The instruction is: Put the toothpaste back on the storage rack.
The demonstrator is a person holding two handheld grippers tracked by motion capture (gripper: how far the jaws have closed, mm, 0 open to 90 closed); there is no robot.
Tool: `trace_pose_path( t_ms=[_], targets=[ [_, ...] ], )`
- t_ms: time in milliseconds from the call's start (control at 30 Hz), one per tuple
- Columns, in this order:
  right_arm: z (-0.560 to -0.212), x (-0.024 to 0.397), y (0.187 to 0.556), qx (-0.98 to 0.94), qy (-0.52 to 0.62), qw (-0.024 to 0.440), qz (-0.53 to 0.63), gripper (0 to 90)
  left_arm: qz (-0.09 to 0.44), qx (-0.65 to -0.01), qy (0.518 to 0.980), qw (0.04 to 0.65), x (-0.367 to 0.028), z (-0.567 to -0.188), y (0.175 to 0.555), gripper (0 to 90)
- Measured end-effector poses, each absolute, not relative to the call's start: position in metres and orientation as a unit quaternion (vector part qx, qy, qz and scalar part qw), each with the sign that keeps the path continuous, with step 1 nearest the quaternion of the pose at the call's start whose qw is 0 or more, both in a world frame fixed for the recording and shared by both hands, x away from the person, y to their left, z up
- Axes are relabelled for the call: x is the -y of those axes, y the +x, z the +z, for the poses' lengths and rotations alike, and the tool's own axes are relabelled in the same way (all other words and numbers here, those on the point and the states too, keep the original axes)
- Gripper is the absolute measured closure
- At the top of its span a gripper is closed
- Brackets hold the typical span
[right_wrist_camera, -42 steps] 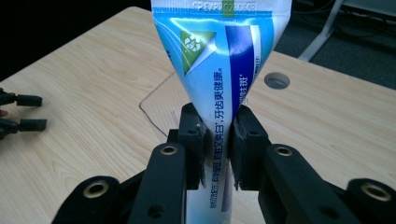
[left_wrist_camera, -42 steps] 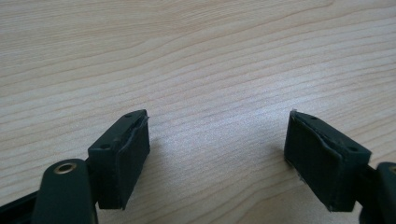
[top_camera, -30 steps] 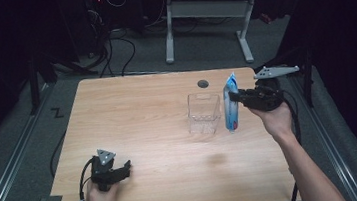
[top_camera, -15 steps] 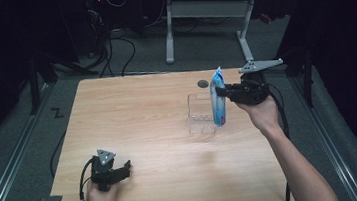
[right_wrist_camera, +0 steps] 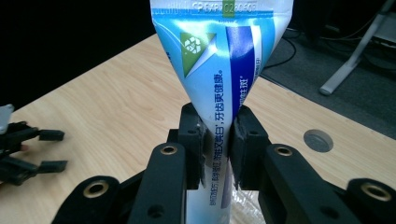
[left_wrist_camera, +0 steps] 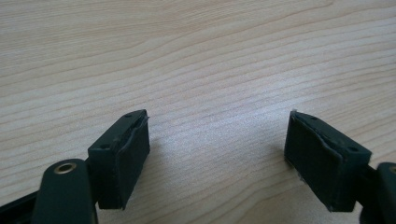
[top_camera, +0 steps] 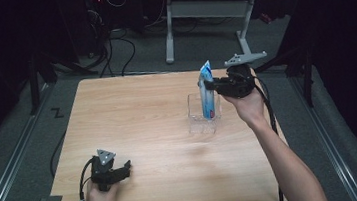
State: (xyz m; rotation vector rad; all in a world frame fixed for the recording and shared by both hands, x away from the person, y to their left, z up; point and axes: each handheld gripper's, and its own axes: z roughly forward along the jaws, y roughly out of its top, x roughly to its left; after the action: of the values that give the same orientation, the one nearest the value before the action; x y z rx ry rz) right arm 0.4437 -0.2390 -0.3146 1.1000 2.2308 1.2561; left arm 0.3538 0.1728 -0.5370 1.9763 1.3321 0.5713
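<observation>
We see the blue-and-white toothpaste tube (top_camera: pixel 206 90) upright, its flat crimped end up, its lower part down inside a clear plastic box (top_camera: pixel 203 114) on the right half of the light wooden bench (top_camera: pixel 139 125). Our right hand-held gripper (right_wrist_camera: pixel 217 149) is clamped on the tube; in the right gripper view both pads squeeze its printed middle. In the high view that hand-held gripper lies roughly level, to the right of the tube. A round grey grommet (right_wrist_camera: pixel 318 140) sits in the bench beyond. Our left hand-held gripper (left_wrist_camera: pixel 217 158) rests near the bench's front left corner, jaws spread wide over bare wood, well apart from the box.
</observation>
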Motion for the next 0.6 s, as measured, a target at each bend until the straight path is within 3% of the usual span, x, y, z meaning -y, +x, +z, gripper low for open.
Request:
trace_pose_path(
  t_ms=[600],
  targets=[
    [-0.348, 0.239, 0.47, -0.785, 0.425, 0.206, 0.401, 76.2, 0.219, -0.511, 0.759, 0.338, -0.173, -0.537, 0.354, 22.6]
  ],
)
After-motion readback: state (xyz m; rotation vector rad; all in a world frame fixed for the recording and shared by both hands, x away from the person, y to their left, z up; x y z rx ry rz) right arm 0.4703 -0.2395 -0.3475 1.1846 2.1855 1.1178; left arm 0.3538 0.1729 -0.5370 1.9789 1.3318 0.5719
